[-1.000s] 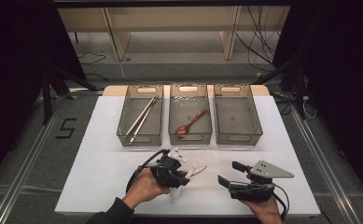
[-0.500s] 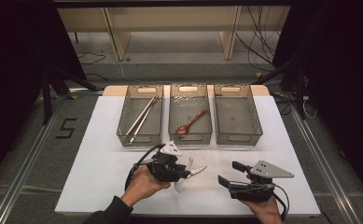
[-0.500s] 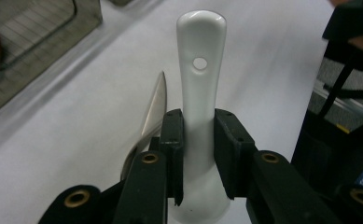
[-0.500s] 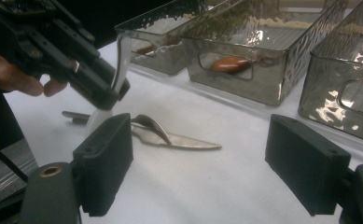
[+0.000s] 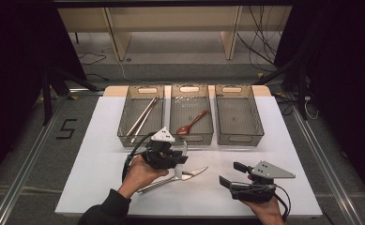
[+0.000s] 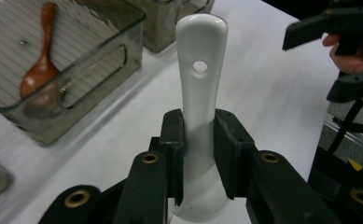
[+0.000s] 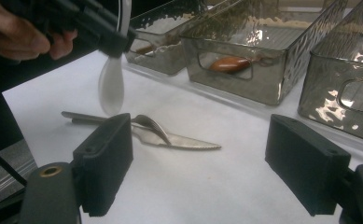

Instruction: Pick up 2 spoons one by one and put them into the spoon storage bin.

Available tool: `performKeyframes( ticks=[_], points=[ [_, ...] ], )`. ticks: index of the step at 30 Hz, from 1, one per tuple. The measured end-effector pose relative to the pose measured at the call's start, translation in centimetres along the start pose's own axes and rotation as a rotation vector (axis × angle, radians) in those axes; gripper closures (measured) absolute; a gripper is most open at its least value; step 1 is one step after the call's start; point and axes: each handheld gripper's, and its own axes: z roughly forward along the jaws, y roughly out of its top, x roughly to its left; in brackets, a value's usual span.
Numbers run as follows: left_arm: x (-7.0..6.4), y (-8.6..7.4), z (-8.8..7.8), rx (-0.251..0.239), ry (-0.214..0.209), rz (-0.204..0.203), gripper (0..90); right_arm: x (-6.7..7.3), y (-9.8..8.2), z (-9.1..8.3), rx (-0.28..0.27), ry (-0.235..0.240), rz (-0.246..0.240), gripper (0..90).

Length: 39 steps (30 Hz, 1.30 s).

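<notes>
White surface [image 5: 100, 154], high view: we log three bins along its far edge; our left gripper [image 5: 178, 157] lifts a white spoon [image 5: 184, 151] near the front edge, above a knife [image 5: 192, 174]. Left gripper view: jaws clamped on the spoon's handle. Right gripper view: right gripper [image 7: 200, 163] jaws wide apart, empty.

- In the left gripper view, the black pads are covering the middle of the white ceramic spoon [image 6: 201, 88], and the bottom edge is cutting off its bowl.
- In the high view, the left gripper [image 5: 182, 157] and the hand are hiding part of the metal cutlery [image 5: 185, 176] lying on the table; whether a fork or a spoon is lying with the knife is unclear.
- In the right gripper view, the bin wall is blurring the wooden spoon [image 7: 229, 63].
</notes>
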Motion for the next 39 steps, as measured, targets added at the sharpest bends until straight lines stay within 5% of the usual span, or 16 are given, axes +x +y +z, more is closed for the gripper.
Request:
performKeyframes(
  ticks=[22,39],
  points=[
    [3.6,5.1,-1.0,-0.081,0.068,-0.01,73.8,-0.1,0.0,-0.1,-0.004,0.0,0.002,23.7],
    [5.6,7.2,-0.4,-0.118,0.089,-0.032,73.9,-0.1,0.0,-0.1,-0.003,0.002,0.005,23.7]
  ],
)
